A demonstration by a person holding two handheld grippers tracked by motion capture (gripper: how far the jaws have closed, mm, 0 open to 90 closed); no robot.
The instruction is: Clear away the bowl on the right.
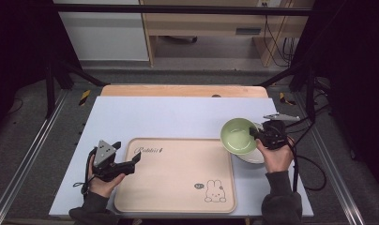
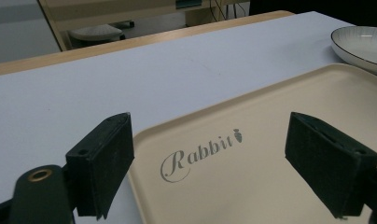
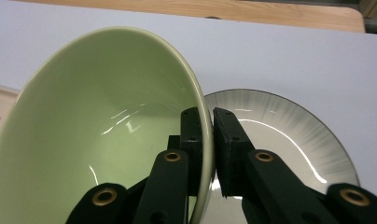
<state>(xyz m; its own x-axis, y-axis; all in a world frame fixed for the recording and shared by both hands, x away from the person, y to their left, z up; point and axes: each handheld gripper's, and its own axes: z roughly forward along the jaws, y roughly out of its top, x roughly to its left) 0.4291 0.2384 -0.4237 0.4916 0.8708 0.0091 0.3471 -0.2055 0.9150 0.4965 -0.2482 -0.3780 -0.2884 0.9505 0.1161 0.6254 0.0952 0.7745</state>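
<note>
My right gripper (image 3: 206,149) has its jaws clamped on the green bowl (image 1: 238,135) rim, lifted above the grey plate (image 3: 289,135); placing on the tray (image 1: 176,187) remains. My left gripper (image 2: 224,163) jaws stand wide, empty.

Grey carpet-like floor (image 1: 33,136) all around, black metal frame (image 1: 178,8) overhead and down both sides. Behind it there's light wood furniture (image 1: 201,23) beside a white panel (image 1: 103,33), cables (image 1: 276,42) dangling at right. Edges are pretty dark.
</note>
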